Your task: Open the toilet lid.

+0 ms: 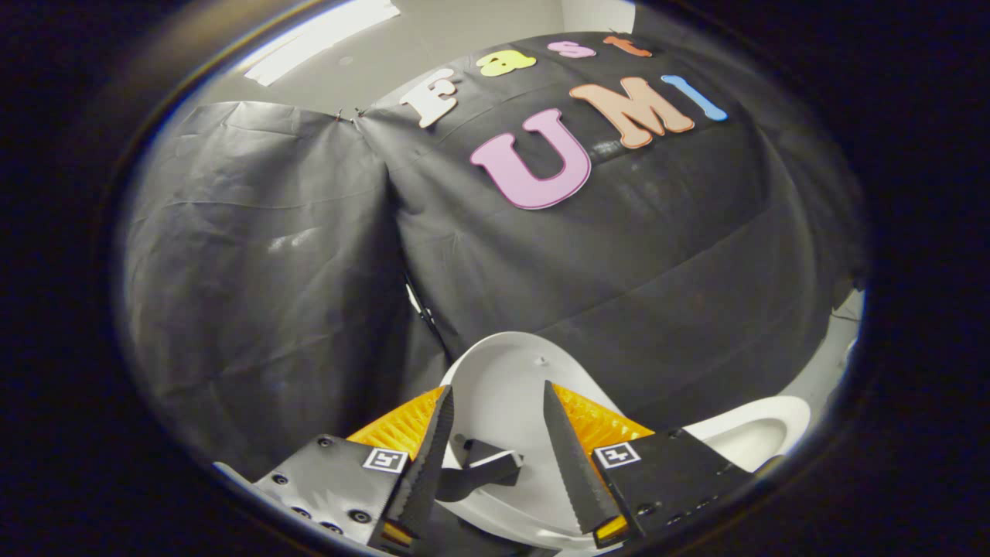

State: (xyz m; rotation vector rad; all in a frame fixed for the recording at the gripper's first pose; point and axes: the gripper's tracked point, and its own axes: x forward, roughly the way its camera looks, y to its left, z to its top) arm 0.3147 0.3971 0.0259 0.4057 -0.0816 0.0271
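Toilet lid [506, 387] is standing raised, its pale inner face turning toward the camera and rising between and just beyond the two fingers of the gripper [495, 402]. Those fingers are sitting spread apart with a clear gap between their toothed inner edges, and neither is pressing on anything, so the gripper is resting open. A dark strap [483, 472] is lying low in that gap against the lid's face, closer to the left finger; whether it is touching either finger is hard to tell. A small bump is showing near the lid's rounded top edge. Off to the right, beyond the right finger, the white rim of the toilet bowl [762, 433] is curving into sight, lower than the lid's top. Farther back, the black cloth wall [255, 263] of the booth is hanging in wrinkled panels that are meeting at a seam behind the lid. Above the cloth, a pale ceiling with a bright strip light [321, 35] is showing.
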